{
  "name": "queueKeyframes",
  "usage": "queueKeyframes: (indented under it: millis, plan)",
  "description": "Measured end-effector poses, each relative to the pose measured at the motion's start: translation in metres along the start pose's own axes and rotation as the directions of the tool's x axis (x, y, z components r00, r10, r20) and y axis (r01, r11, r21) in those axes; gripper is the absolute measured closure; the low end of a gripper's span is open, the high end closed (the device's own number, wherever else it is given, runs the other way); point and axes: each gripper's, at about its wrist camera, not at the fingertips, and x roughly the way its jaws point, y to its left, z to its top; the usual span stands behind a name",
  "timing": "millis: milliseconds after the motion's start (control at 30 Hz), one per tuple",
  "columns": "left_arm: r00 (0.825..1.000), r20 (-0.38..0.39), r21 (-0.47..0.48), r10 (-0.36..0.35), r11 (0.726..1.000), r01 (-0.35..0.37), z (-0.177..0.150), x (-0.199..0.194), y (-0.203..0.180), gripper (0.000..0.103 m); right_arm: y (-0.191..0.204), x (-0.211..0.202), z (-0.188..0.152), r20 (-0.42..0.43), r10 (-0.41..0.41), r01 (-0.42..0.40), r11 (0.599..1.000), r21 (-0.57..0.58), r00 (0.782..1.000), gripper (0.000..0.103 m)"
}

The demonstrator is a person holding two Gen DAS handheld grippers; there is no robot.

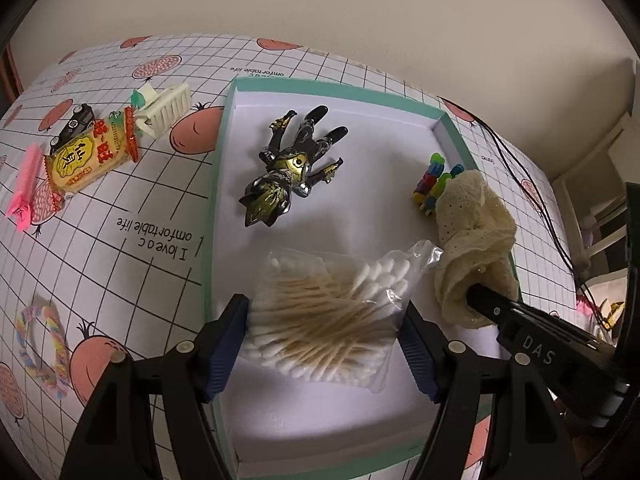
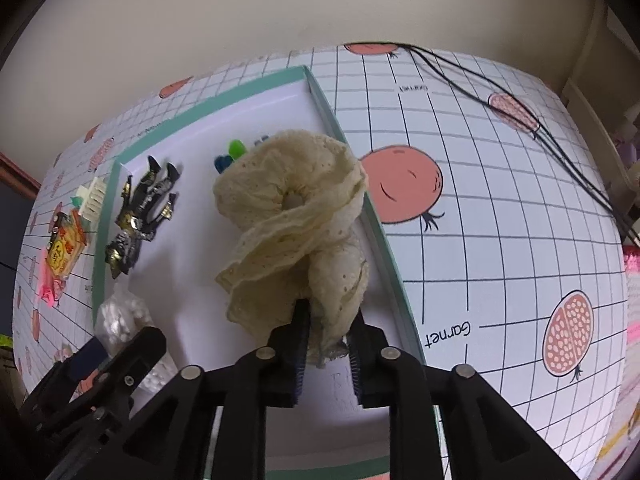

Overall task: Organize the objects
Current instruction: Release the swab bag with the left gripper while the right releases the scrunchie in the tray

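A home, by the look of it. The desk (image 1: 120, 240) wears a printed pomegranate-and-grid cloth, set against a plain cream wall (image 1: 360, 8). Household oddments lie about: a toy figure (image 1: 292, 168), a snack packet (image 1: 88, 156), a hair claw (image 1: 168, 112).

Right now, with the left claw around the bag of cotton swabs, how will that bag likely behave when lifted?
The bag of cotton swabs probably weighs little: thin sticks in clear film. It looks floppy; the loose plastic bunches at one corner, so it may sag between the left claw's fingers. The glossy film could slip, and the swabs, lying fanned, will likely shift inside.
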Motion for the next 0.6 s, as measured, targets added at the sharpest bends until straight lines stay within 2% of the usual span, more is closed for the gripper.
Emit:
queueKeyframes:
  millis: [33,133,367,600]
  plan:
    - [1.000,0.001,0.001,-0.001,1.000,0.001,0.001,-0.001,0.000,0.029,0.001,-0.002,0.001,0.002,-0.001,0.001,1.000,-0.002,1.000,0.072]
    - [1.000,-0.002,0.009,-0.014,1.000,0.014,0.002,-0.005,-0.002,0.029,0.005,-0.009,0.001,0.014,0.000,0.000,1.000,-0.019,1.000,0.067]
    - [0.997,0.054,-0.011,-0.050,0.999,0.051,0.013,-0.025,0.000,0.029,0.011,-0.027,0.011,0.063,0.001,0.001,0.999,-0.035,0.998,0.066]
    - [0.993,0.102,-0.067,-0.058,0.996,0.065,0.020,-0.039,0.018,0.029,0.014,-0.049,0.018,0.116,0.019,-0.014,0.999,-0.040,0.993,0.066]
